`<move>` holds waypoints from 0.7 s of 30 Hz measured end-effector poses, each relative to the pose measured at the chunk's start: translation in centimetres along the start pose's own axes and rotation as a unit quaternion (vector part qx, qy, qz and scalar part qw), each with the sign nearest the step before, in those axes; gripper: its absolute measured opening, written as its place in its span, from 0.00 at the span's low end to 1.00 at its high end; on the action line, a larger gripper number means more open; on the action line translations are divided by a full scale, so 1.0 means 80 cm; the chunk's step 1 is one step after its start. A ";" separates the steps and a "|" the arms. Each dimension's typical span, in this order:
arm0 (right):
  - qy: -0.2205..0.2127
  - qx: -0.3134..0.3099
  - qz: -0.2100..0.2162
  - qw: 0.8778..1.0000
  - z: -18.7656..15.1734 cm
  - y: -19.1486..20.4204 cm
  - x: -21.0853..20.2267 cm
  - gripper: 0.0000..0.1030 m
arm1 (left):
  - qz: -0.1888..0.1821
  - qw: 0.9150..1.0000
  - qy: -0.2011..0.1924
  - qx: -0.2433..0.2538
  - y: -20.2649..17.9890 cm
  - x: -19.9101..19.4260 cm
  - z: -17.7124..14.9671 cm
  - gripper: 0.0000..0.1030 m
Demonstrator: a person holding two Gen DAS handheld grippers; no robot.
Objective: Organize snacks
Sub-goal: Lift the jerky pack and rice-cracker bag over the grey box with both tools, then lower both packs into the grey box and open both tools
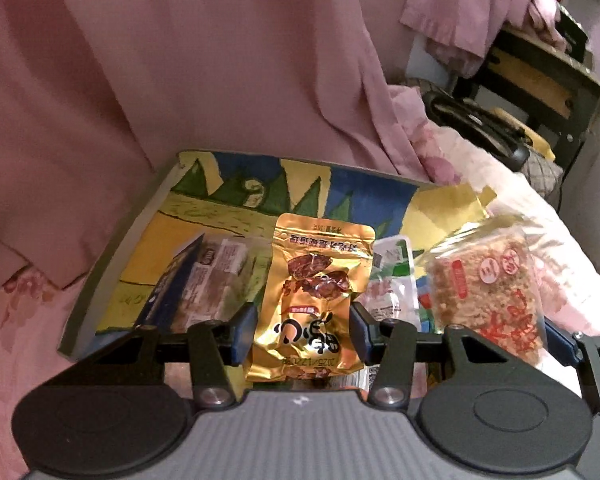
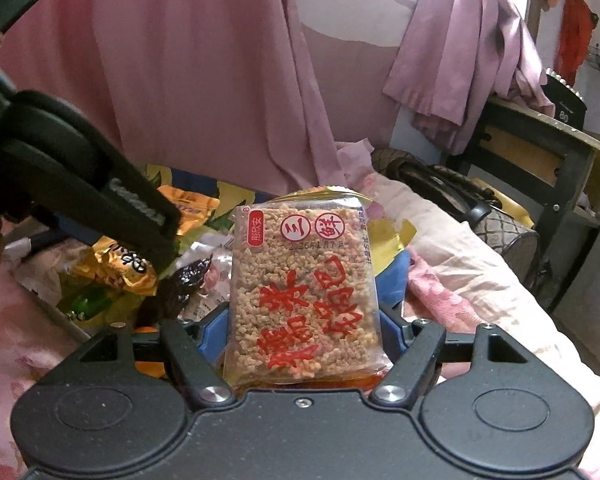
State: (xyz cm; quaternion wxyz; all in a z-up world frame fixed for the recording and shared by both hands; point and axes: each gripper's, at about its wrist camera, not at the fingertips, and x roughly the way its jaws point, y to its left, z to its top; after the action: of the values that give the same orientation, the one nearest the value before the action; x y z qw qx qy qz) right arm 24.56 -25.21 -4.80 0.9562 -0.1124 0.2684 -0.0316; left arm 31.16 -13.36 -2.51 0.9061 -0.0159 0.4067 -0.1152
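My left gripper (image 1: 303, 330) is shut on a gold snack packet (image 1: 314, 296) and holds it over the colourful board (image 1: 220, 200). My right gripper (image 2: 300, 330) is shut on a clear rice-crisp packet with red lettering (image 2: 300, 280), which also shows at the right of the left wrist view (image 1: 488, 284). The left gripper's black body (image 2: 80, 176) and its gold packet (image 2: 120, 266) show at the left of the right wrist view. More snacks lie on the board: a blue-edged packet (image 1: 204, 280), a white-green packet (image 1: 392, 280), a dark packet (image 2: 188, 280).
The board rests on a pink floral bedspread (image 1: 20, 320). A pink curtain (image 1: 180, 60) hangs behind. A black bag (image 2: 452, 192) and a dark wooden stand (image 2: 548, 152) with draped purple cloth (image 2: 472, 52) sit at the right.
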 end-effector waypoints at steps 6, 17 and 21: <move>0.002 -0.012 0.003 1.000 0.000 0.002 0.005 0.74 | 0.006 1.000 0.013 0.020 -0.012 0.009 -0.003 0.52; 0.015 -0.013 -0.002 1.000 -0.003 0.000 0.013 0.82 | 0.005 1.000 0.027 0.006 -0.004 0.010 -0.006 0.56; 0.015 -0.015 -0.004 1.000 -0.001 -0.002 0.012 0.86 | 0.010 1.000 0.021 0.004 -0.003 0.006 -0.006 0.67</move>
State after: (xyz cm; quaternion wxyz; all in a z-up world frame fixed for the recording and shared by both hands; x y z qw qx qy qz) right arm 25.36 -25.48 -5.35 0.9502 -0.1273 0.2826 -0.0326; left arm 31.05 -13.68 -3.16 0.8986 -0.0056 0.4251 -0.1082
